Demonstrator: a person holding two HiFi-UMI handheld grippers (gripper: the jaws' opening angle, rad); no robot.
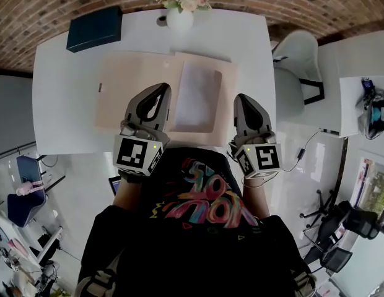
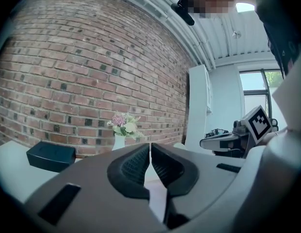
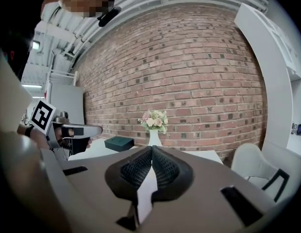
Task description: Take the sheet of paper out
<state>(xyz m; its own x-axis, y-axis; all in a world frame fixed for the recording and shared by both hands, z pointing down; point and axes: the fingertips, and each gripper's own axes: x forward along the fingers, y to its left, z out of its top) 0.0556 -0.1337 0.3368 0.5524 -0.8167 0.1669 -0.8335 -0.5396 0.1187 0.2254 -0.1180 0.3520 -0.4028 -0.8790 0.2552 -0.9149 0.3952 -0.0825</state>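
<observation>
An open beige folder point(image 1: 117, 91) lies on the white table point(image 1: 56, 104). A pale sheet of paper point(image 1: 195, 98) rests on the folder's right half. My left gripper point(image 1: 162, 89) hovers over the middle of the folder near its front edge, just left of the sheet. Its jaws are shut with nothing between them, as the left gripper view point(image 2: 150, 147) shows. My right gripper point(image 1: 241, 99) hangs over the folder's right edge, to the right of the sheet. It is also shut and empty point(image 3: 151, 149). Neither gripper touches the paper.
A white vase of flowers point(image 1: 179, 17) stands at the table's far edge, behind the folder. A dark box point(image 1: 94, 28) sits at the far left corner. A white chair point(image 1: 297, 60) stands to the right of the table. A brick wall runs behind.
</observation>
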